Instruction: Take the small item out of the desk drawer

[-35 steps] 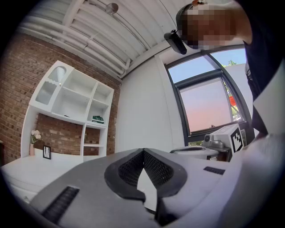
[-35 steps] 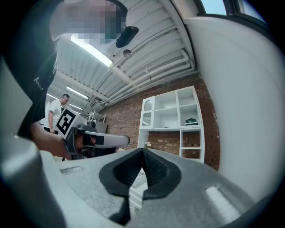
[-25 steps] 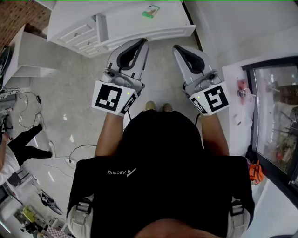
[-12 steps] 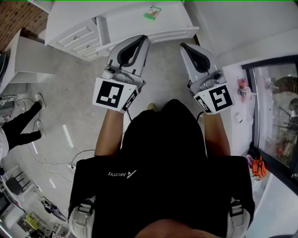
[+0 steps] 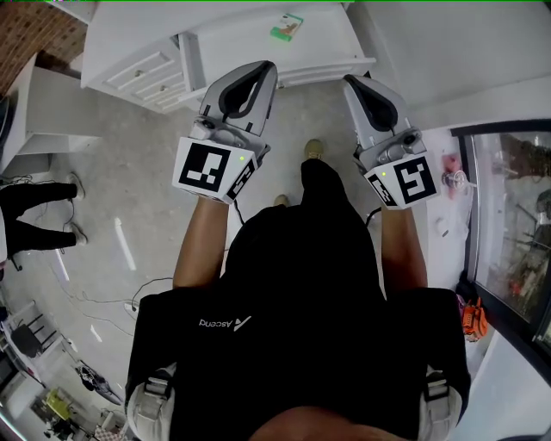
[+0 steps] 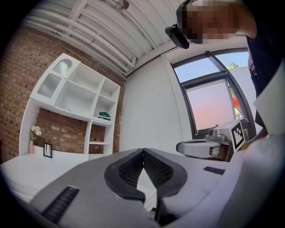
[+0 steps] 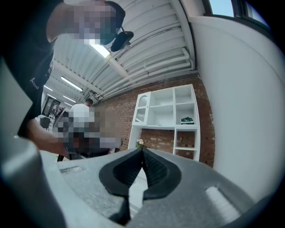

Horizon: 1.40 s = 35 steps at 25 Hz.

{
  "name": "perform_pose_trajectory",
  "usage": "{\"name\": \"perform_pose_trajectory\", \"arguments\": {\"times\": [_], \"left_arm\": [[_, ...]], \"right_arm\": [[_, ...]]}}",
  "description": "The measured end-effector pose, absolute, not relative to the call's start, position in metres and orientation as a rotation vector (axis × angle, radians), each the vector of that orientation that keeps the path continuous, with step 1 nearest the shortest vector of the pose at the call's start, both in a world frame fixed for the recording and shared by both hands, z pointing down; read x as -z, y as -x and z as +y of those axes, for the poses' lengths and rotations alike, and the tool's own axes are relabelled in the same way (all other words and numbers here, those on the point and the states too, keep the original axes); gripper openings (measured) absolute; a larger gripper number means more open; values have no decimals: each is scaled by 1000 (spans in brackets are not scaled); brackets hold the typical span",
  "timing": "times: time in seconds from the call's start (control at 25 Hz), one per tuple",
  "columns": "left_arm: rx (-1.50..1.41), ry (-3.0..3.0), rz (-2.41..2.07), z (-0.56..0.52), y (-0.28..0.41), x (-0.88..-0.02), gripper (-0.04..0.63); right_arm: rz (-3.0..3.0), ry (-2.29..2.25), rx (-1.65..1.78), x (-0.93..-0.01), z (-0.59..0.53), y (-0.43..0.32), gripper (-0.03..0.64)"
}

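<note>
The white desk (image 5: 232, 39) lies at the top of the head view, and its drawers (image 5: 142, 67) on the left all look closed. No small item inside a drawer shows. My left gripper (image 5: 264, 69) points at the desk's front edge, jaws shut and empty. My right gripper (image 5: 351, 82) is held beside it, just short of the desk's right corner, also shut and empty. In the left gripper view the fingertips (image 6: 143, 152) meet, with the right gripper (image 6: 198, 147) off to the side. In the right gripper view the pads (image 7: 142, 152) touch as well.
A small green and white packet (image 5: 287, 27) lies on the desk top. A white shelf unit (image 6: 73, 95) stands on the brick wall behind the desk. A glass-fronted cabinet (image 5: 512, 224) stands at the right. Another person's legs (image 5: 34, 215) show at the left, and cables lie on the floor.
Both grippers have moved forward toward the desk, which now lies closer. The person has stepped forward, one foot showing ahead. Both jaws stayed shut.
</note>
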<state>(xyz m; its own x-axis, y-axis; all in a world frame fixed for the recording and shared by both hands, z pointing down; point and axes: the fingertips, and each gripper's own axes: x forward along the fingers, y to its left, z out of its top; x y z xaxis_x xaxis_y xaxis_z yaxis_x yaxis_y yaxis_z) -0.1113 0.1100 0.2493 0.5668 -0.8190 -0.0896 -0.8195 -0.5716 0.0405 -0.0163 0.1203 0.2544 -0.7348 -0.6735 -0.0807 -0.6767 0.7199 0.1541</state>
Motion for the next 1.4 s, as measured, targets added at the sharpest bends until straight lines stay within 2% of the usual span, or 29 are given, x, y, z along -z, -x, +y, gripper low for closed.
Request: {"name": "perform_pose_trajectory", "arguments": {"times": [0.64, 0.92, 1.4], "left_arm": [[210, 2763, 1665, -64, 97, -335, 9], [518, 2802, 1737, -137, 85, -397, 116], [911, 2877, 1744, -209, 75, -483, 240]], "right_arm": [[2922, 1051, -215, -277, -48, -17, 2], [2968, 987, -159, -296, -122, -32, 2], [3022, 936, -105, -311, -196, -36, 2]]}}
